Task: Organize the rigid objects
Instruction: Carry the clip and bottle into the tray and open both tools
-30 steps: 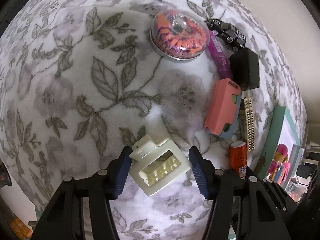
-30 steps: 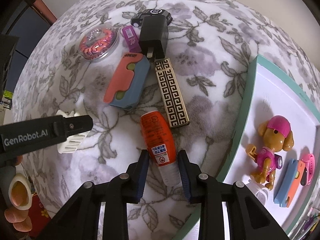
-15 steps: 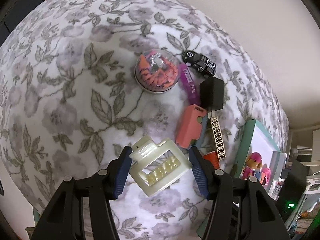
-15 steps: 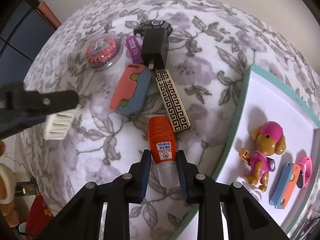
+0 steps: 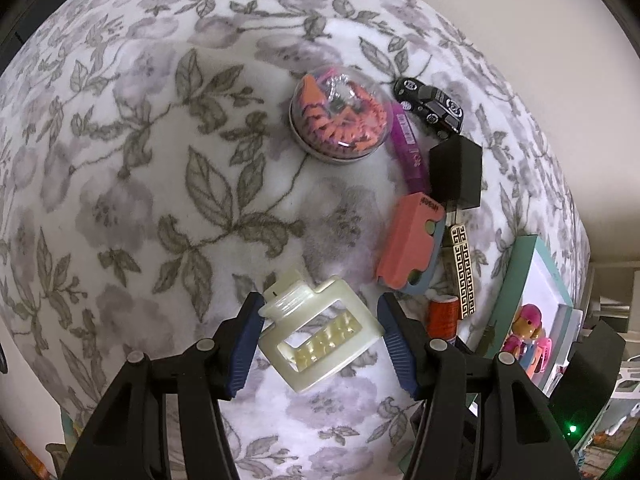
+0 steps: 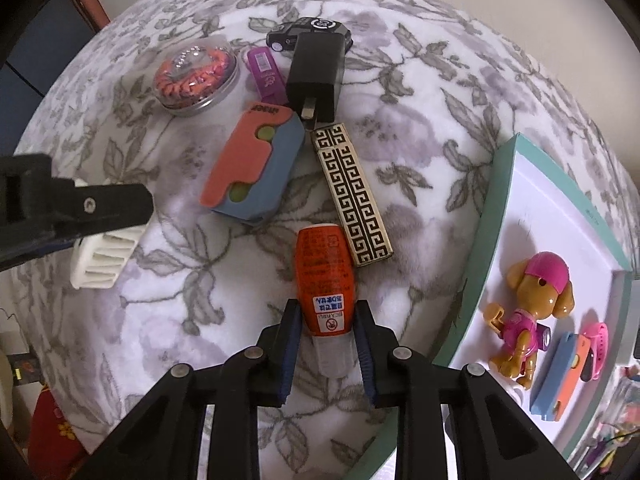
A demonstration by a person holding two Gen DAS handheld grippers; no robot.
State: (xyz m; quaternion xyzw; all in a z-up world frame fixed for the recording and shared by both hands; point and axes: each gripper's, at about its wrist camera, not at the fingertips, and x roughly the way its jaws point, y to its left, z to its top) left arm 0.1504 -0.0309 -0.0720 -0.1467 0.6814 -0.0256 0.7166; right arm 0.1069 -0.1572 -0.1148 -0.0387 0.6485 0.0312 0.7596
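The left gripper [image 5: 320, 336] is clamped on the cream-coloured plastic hair claw clip [image 5: 318, 336], one blue pad pressing each side. A second ago the clip lay low against the floral fleece blanket [image 5: 132, 184]; half a second ago the view pulled high; now the blanket looms closer again while the clip hangs clear of it, so the clip reads as lifted and in carry.

The right gripper [image 6: 326, 332] is closed on the orange glue-stick tube with its clear cap [image 6: 325, 280], gripping near the cap end. Over the last second the tube has kept its place between the pads while the scene around it shifts, which suggests it too is off the blanket.

Beyond the tube, at 12 o'clock, the gold-and-black Greek-key bar [image 6: 351, 194] and the coral-and-blue plastic case [image 6: 256, 168] lie just beside each other; farther out sit the black wall charger [image 6: 316, 72], purple flash drive [image 6: 266, 74], round clear-domed tin [image 6: 196, 76] and black toy car [image 6: 310, 30].

At 3 o'clock, the teal-rimmed white tray [image 6: 486, 216] holds a pink-capped toy dog [image 6: 532, 312]. Both held pieces probably go there next.
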